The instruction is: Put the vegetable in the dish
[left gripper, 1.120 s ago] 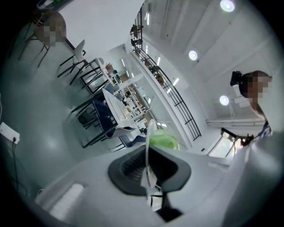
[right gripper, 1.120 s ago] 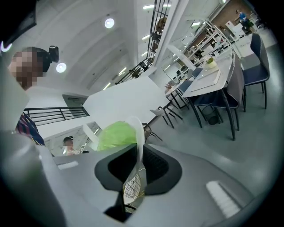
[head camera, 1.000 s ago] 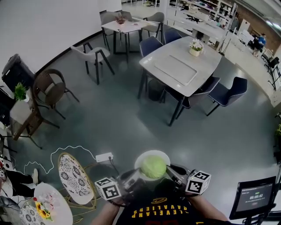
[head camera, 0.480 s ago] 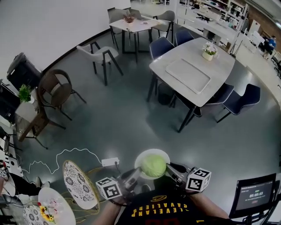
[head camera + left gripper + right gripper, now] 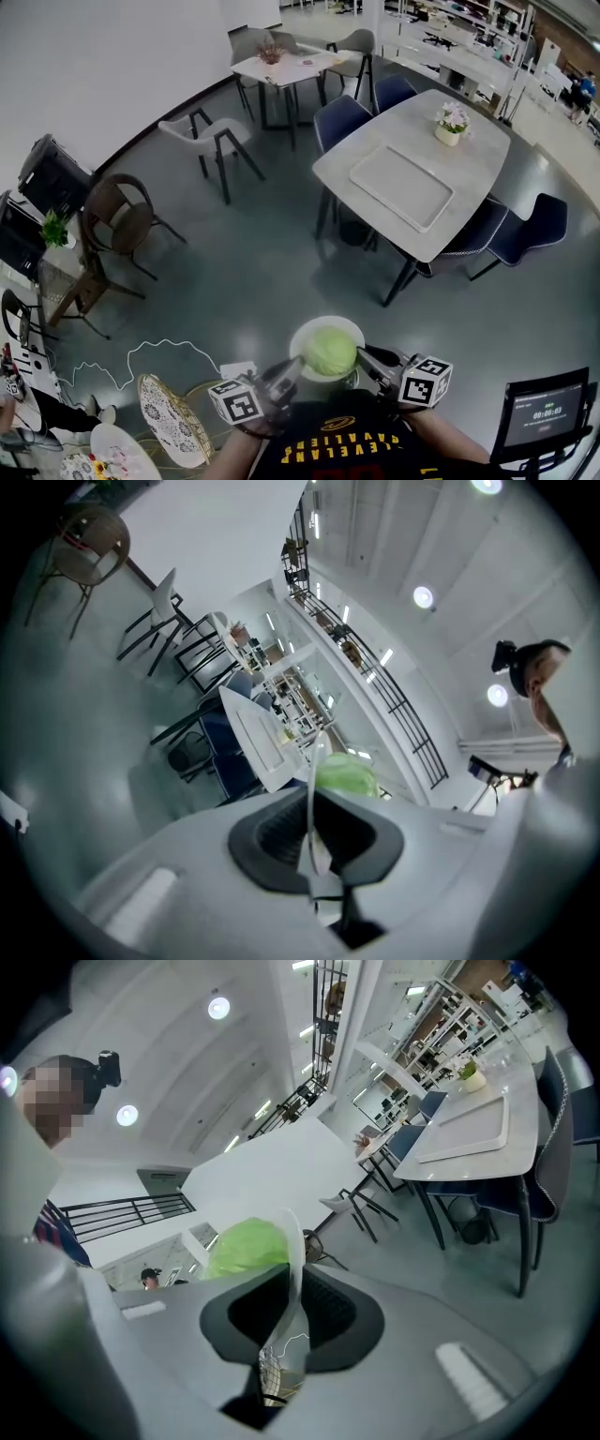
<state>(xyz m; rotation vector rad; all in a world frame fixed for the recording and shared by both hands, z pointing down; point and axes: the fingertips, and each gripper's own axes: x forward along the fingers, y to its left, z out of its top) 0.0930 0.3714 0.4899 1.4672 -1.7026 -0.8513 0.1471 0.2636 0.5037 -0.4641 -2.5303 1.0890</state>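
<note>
We've got left claw (image 5: 287, 369) and right claw (image 5: 368, 358) pinching the dish (image 5: 304, 337) rim, so any tilt probably rolls the cabbage (image 5: 330, 352) off.

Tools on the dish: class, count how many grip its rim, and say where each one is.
2. The left tool clamps the left rim of the dish; the right tool clamps its right rim. The green vegetable lies in the dish. No other tool shows.

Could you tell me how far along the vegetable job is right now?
Done: the cabbage sits in the white dish. In hand: the left hand-held gripper and right hand-held gripper each clamp its rim, holding it above the floor. Left: probably only setting it down.
</note>
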